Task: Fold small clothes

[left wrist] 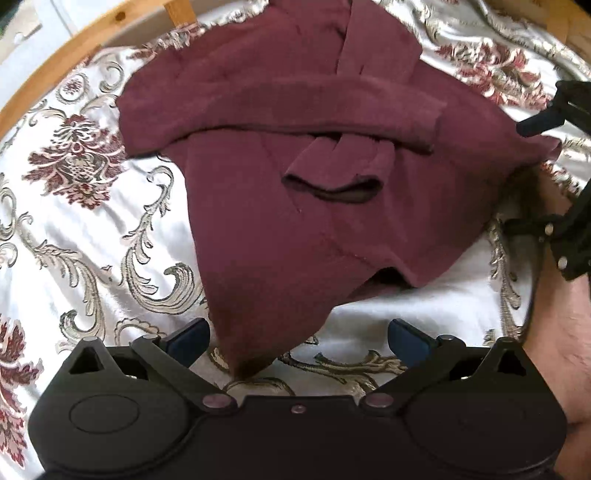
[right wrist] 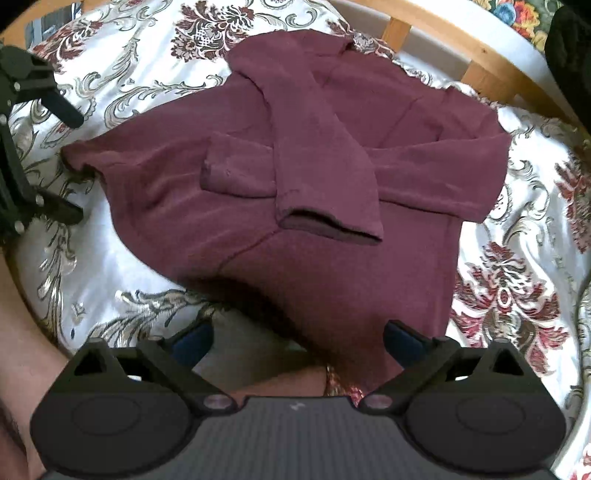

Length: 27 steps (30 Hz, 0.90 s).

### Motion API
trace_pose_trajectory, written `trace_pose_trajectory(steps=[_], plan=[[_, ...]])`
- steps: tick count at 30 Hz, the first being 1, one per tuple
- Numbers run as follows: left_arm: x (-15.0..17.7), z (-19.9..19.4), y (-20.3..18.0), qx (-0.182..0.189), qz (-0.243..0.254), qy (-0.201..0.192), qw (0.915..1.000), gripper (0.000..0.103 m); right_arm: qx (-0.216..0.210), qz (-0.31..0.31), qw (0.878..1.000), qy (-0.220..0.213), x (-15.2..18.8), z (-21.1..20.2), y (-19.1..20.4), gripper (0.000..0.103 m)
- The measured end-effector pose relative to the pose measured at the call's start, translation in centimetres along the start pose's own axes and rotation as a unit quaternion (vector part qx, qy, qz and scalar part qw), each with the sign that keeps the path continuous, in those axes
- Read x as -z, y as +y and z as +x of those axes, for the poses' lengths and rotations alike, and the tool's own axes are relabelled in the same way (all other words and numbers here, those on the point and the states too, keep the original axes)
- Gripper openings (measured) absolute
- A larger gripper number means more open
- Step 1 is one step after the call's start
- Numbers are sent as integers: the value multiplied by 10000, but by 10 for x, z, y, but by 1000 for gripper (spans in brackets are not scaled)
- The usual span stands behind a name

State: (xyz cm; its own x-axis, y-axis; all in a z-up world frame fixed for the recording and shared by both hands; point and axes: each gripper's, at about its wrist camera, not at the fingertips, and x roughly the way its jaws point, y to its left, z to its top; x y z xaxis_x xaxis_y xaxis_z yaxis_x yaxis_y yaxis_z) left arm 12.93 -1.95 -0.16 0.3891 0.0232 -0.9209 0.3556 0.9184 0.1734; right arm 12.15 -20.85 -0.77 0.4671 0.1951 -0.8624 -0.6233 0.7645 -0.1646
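This is looking like a bedroom in someone's home. A shiny white bedspread (left wrist: 92,236) with dark red flowers and grey-gold scrolls is covering the whole surface, lying in soft creases the way cloth does over a mattress. A light wooden frame (right wrist: 480,55) with upright slats is running along its far edge, like the end of a bed. A dark red sweater (right wrist: 295,177) is lying spread on the cover. A bright flowered cloth (right wrist: 517,14) is showing just past the frame.
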Motion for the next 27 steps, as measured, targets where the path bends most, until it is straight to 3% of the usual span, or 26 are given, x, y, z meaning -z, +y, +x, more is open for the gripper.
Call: trace_pose_trajectory(steps=[2,4,6,8,11,15,18,21,23,24,27], plan=[[-5,9,0,-66,84,139,9998,102,-46,114,9999,-119,-2,1,-5,91],[-9,16,0,-70,127,208,9997,101,-138,301,9988,-368,-3,-1,-12,75],[-11,18,-4,-113,223,96,9996,101,-269,536,9966,-564,-4,-2,-20,42],[-12,21,-9,-163,408,45,9990,101,-549,778,9925,-766,-5,-4,-29,24],[-13,23,-10,-146,498,28,9987,101,-755,1082,9854,-1072,-8,-10,-40,19],[-13,26,-1,-24,260,86,9996,97,-1133,1658,9696,-1395,-10,-17,-63,16],[-15,28,9,-79,-46,85,9999,87,-1169,1809,9649,-1501,-9,-19,-71,16],[-15,30,19,-341,-322,99,9989,72,-1173,1862,9634,-1534,-8,-20,-74,16],[-15,29,23,-378,-473,88,9981,55,-1158,1857,9638,-1525,-6,-20,-72,16],[-14,28,24,-408,-507,49,9979,51,-1133,1827,9649,-1511,-6,-20,-71,16],[-11,19,23,-413,-489,-221,9977,27,-922,1564,9735,-1391,-5,-21,-62,16]])
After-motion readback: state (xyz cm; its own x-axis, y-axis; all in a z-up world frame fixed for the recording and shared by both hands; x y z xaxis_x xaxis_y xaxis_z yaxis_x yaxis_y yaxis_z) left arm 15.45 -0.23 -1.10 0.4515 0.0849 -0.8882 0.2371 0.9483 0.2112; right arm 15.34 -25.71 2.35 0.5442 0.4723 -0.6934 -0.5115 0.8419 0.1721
